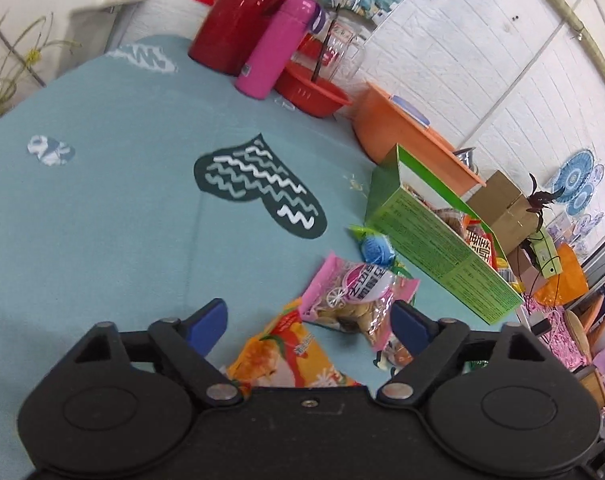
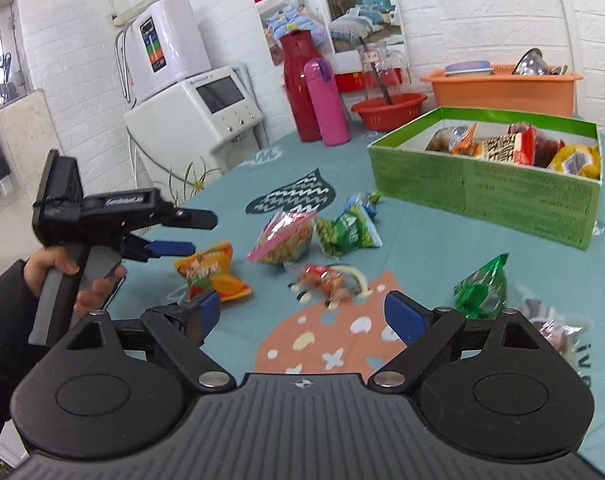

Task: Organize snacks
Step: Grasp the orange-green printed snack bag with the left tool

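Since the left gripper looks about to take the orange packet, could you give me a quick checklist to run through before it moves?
1. Left gripper open: ok, jaws wide apart.
2. Orange snack packet free to take: ok, it lies alone on the tablecloth.
3. Packet between the fingers: not ok, the gripper hovers above it.
4. Green box open with room: ok, lid off, near-left part bare.
5. Right gripper clear of the path: ok, open and empty.
6. Pink cookie packet clear of the right fingertip: cannot tell.

both tools (image 1: 308, 318) (image 2: 300, 312) wide open, empty
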The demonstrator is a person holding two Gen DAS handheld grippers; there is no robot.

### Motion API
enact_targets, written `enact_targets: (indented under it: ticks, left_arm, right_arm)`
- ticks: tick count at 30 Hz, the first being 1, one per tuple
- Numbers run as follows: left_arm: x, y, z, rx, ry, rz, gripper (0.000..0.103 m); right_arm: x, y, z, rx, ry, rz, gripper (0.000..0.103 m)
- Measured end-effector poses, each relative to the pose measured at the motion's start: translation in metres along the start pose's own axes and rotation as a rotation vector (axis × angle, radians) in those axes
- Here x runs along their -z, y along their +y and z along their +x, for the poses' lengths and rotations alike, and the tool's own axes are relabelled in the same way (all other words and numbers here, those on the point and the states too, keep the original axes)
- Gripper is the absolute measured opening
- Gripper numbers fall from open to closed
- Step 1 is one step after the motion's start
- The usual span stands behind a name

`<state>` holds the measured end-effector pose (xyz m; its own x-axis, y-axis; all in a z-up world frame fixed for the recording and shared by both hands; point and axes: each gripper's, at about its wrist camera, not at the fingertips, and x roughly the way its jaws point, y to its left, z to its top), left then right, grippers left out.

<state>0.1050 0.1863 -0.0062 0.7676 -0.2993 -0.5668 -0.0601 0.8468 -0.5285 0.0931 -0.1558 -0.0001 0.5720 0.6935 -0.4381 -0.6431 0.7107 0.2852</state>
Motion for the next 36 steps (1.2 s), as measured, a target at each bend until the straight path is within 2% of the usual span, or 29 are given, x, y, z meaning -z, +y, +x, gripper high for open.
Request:
enact_targets:
  ticks: [1, 2, 4, 6, 8, 10, 12, 13, 15, 20, 28, 29, 30, 31, 32, 36]
  left_arm:
    - [0.003, 0.002, 0.003, 0.011, 0.025, -0.011, 0.078]
    - [0.006, 0.003, 0.005, 0.027, 0.048, -0.016, 0.071]
    - [0.014, 0.001, 0.007, 0.043, 0.081, -0.016, 0.046]
    - [0.025, -0.002, 0.007, 0.078, 0.105, -0.030, 0.036]
    - [0.036, -0.008, 0.006, 0.123, 0.133, -0.058, 0.036]
    - [0.047, -0.021, 0.007, 0.194, 0.168, -0.042, 0.036]
    - [0.054, -0.031, 0.006, 0.201, 0.174, -0.022, 0.041]
    - [0.056, -0.033, 0.004, 0.198, 0.164, -0.016, 0.051]
    - [0.057, -0.032, 0.000, 0.197, 0.144, -0.024, 0.057]
    - [0.055, -0.033, -0.007, 0.206, 0.125, -0.032, 0.057]
    - [0.059, -0.036, 0.011, 0.222, 0.169, -0.020, 0.033]
    - [0.060, -0.035, 0.012, 0.222, 0.171, -0.024, 0.029]
    - [0.062, -0.034, 0.013, 0.223, 0.168, -0.026, 0.021]
    - [0.062, -0.034, 0.015, 0.220, 0.165, -0.023, 0.013]
    - [0.063, -0.034, 0.015, 0.218, 0.156, -0.027, 0.012]
    - [0.063, -0.038, 0.009, 0.237, 0.138, -0.036, 0.006]
  right_arm:
    - [0.002, 0.002, 0.002, -0.007, 0.007, 0.002, 0.103]
    - [0.004, 0.003, 0.004, -0.015, 0.014, 0.007, 0.103]
    - [0.008, 0.005, 0.007, -0.033, 0.028, 0.021, 0.103]
    - [0.012, 0.004, 0.010, -0.046, 0.042, 0.035, 0.103]
    - [0.016, 0.004, 0.012, -0.054, 0.056, 0.049, 0.103]
    - [0.019, 0.004, 0.015, -0.059, 0.068, 0.060, 0.103]
    - [0.023, 0.003, 0.019, -0.064, 0.081, 0.073, 0.103]
    - [0.024, 0.003, 0.020, -0.063, 0.087, 0.080, 0.103]
    - [0.025, 0.003, 0.023, -0.070, 0.089, 0.087, 0.103]
    - [0.023, 0.001, 0.038, -0.082, 0.097, 0.086, 0.103]
    - [0.021, 0.002, 0.051, -0.054, 0.092, 0.069, 0.103]
    - [0.021, 0.003, 0.052, -0.055, 0.092, 0.058, 0.103]
    - [0.022, 0.004, 0.052, -0.055, 0.089, 0.049, 0.102]
    - [0.023, 0.007, 0.054, -0.057, 0.086, 0.035, 0.096]
    - [0.023, 0.010, 0.057, -0.069, 0.087, 0.022, 0.083]
    - [0.021, 0.012, 0.055, -0.059, 0.075, 0.016, 0.067]
